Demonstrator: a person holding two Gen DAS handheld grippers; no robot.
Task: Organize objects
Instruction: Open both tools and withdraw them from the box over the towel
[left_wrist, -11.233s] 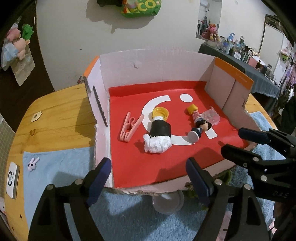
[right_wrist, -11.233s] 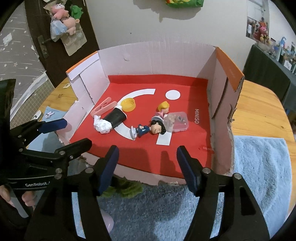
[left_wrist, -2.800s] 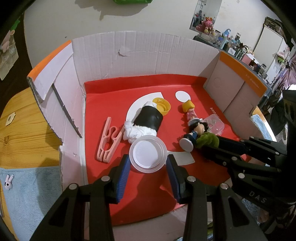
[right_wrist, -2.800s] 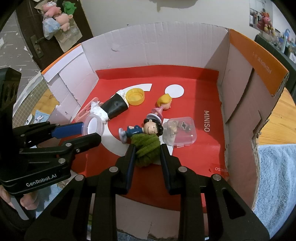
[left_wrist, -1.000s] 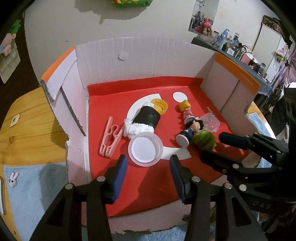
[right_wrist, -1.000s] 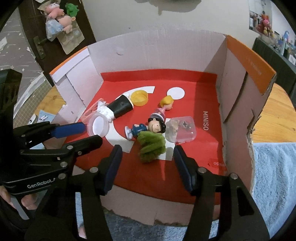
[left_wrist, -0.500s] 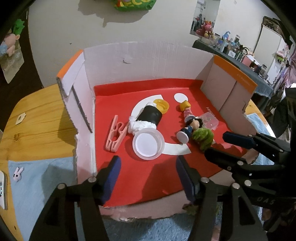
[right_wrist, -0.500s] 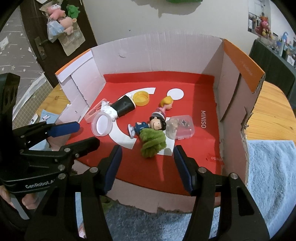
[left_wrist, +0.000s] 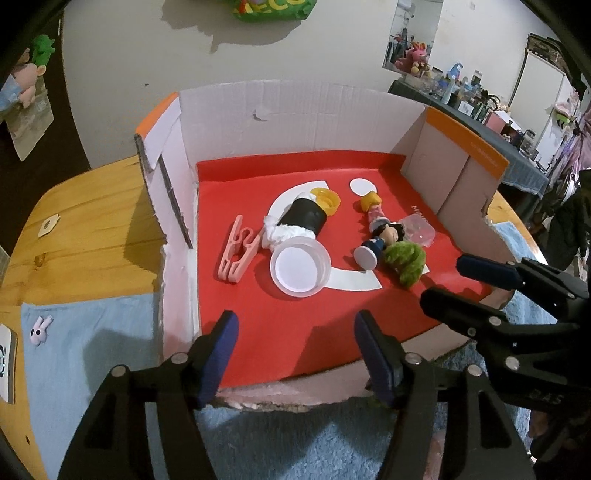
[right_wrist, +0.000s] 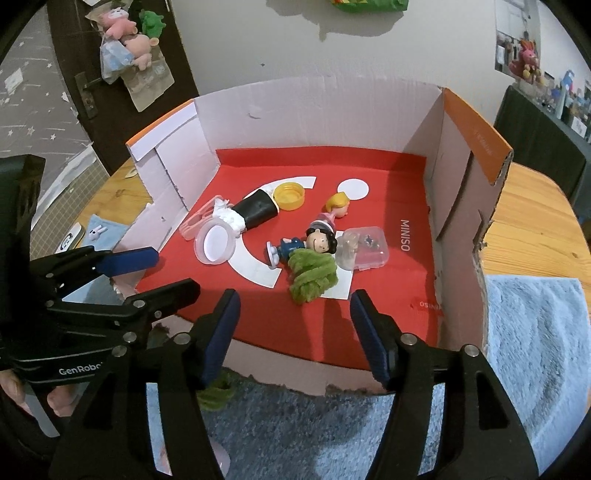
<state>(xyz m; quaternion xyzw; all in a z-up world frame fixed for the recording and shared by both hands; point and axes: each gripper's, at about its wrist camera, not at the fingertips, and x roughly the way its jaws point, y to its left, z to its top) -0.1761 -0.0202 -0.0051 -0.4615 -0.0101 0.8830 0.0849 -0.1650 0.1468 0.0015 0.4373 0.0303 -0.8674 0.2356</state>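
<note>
A cardboard box (left_wrist: 295, 118) with a red floor (right_wrist: 399, 280) holds a clear round lid (left_wrist: 300, 266) (right_wrist: 215, 245), a green fuzzy bundle (left_wrist: 404, 260) (right_wrist: 313, 274), a doll figure (left_wrist: 382, 236) (right_wrist: 314, 242), a black-and-white roll (left_wrist: 301, 221), a yellow cap (right_wrist: 290, 195), a pink clip (left_wrist: 238, 249) and a clear case (right_wrist: 364, 247). My left gripper (left_wrist: 295, 349) is open and empty at the box's near edge. My right gripper (right_wrist: 293, 330) is open and empty beside it. More green fuzz (right_wrist: 216, 393) lies under the right gripper on the cloth.
The box stands on a wooden table (left_wrist: 74, 221) partly covered by a blue towel (left_wrist: 88, 354). A small bunny charm (left_wrist: 40, 325) lies on the towel at the left. A grey-blue mat (right_wrist: 535, 350) lies right of the box.
Both grippers carried the lid and the green bundle into the box, let them go there, and have drawn back toward the box's near edge, open.
</note>
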